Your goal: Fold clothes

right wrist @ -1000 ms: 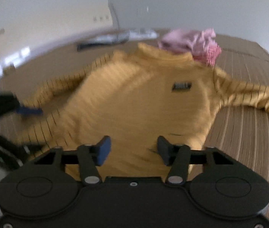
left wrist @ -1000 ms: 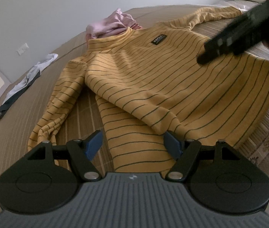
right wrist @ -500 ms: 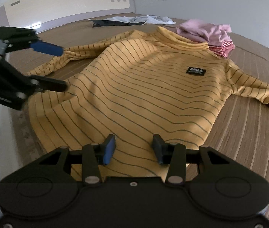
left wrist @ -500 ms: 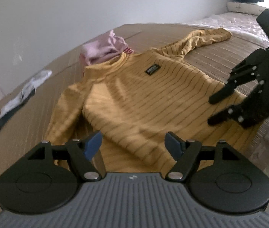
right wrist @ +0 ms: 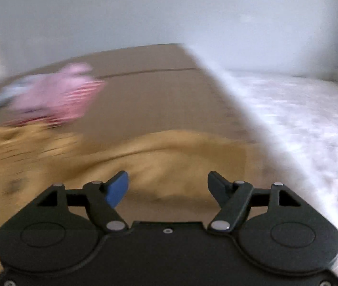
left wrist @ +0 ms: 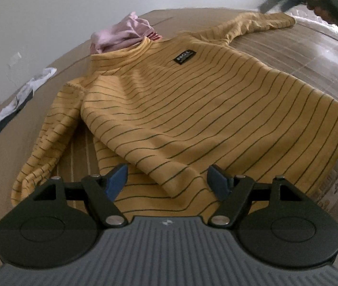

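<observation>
The yellow striped sweater [left wrist: 192, 109] lies front-up on the brown bed mat [left wrist: 288, 47], collar pointing away from the left camera, hem nearest, long axis running from hem to collar. One sleeve stretches out to the far right [left wrist: 259, 25]; the other sleeve [left wrist: 47, 143] trails down the left side. A pink garment pile [left wrist: 123, 34] sits just behind the collar, and bare mat opens to the right of the body. The left gripper [left wrist: 166, 181] hovers over the hem corner, fingers wide apart, gripping nothing. The right gripper [right wrist: 167, 187], in a blurred view, is spread open over the yellow sleeve cloth, empty, with a white bedspread [right wrist: 300, 124] alongside.
</observation>
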Motion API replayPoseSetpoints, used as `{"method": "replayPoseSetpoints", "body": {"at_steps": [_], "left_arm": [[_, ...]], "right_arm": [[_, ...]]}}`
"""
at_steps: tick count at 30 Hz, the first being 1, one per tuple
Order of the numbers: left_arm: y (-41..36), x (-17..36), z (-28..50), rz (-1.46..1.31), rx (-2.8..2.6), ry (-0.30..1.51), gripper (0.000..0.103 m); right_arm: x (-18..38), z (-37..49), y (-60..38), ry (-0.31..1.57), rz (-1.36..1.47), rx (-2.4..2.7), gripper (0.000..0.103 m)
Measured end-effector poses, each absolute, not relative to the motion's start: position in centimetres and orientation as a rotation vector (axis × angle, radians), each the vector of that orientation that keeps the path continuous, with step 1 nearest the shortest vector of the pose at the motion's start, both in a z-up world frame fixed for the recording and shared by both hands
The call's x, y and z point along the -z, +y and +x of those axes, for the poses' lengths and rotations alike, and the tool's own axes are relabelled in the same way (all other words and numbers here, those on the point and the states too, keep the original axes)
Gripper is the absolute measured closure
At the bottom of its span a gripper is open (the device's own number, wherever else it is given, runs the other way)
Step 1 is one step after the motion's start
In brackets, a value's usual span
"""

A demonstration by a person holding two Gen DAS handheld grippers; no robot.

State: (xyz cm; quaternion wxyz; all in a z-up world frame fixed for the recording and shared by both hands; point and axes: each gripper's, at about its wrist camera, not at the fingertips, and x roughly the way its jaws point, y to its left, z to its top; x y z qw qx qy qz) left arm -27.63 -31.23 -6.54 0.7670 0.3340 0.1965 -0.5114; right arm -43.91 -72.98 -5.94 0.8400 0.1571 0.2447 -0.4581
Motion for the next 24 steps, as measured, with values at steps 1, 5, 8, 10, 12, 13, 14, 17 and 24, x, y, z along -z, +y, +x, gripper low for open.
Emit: {"method": "replayPoseSetpoints", "body": {"at_steps": [1,5,8,10,12,13,14,17,24], "left_arm": [[-31.2,6.6,-27.6,0.723,1.111,0.427,0.024],[-30.9,6.6,-27.7,0.713,1.114,0.429,0.024],[-30.7,6.7,-27.8,0.706,1.116,0.431,0.024],[-30.6,6.7,-27.6,0.701,1.119,0.431,0.024],[-30.5,6.8,-27.5,0.689,1.121,0.437,0.024],[-30.4,6.8,-27.4,0.683,1.122,0.440,0.023],[-30.4,6.8,-27.3,0.677,1.122,0.443,0.023],[-30.3,6.9,-27.2,0.663,1.124,0.450,0.023],[-30.1,6.9,-27.0,0.657,1.126,0.452,0.023]], "right_arm": [[5.7,-44.2,-74.2,0.508,0.347,1.009,0.027],[7.0,-46.0,-79.8,0.523,0.468,1.084,0.036],[7.8,-46.3,-81.7,0.521,0.495,1.046,0.058],[8.2,-46.2,-82.4,0.524,0.484,1.014,0.087],[7.9,-46.2,-82.3,0.535,0.452,0.995,0.096],[7.6,-46.2,-82.1,0.541,0.434,0.986,0.096],[7.4,-46.3,-81.9,0.547,0.420,0.988,0.096],[7.3,-46.7,-81.1,0.565,0.390,1.016,0.096],[6.8,-47.7,-79.2,0.605,0.318,1.080,0.082]]}}
